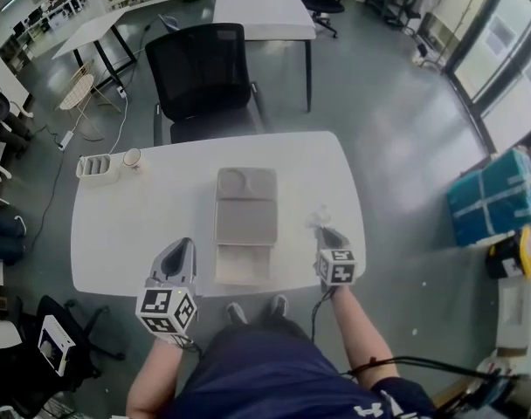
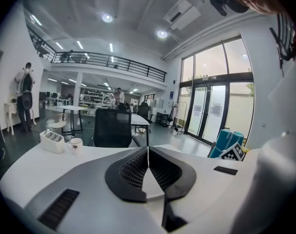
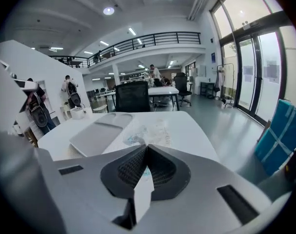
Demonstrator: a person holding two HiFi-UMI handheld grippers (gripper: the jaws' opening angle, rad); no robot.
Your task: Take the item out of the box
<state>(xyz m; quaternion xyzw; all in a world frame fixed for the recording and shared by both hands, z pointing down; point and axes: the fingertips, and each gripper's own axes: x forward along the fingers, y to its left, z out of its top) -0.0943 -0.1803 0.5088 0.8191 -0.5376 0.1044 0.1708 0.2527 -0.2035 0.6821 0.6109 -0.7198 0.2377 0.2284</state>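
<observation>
The clear crinkled plastic packet (image 3: 148, 129) lies on the white table (image 3: 199, 128) straight before my right gripper (image 3: 147, 147), whose closed fingers seem to pinch its near edge; my left gripper (image 2: 148, 151), closed on nothing, is farther.

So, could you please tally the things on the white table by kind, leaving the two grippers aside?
Grey box: 1
White desk organiser: 1
Mug: 1
Clear plastic packet: 1
Total: 4
</observation>
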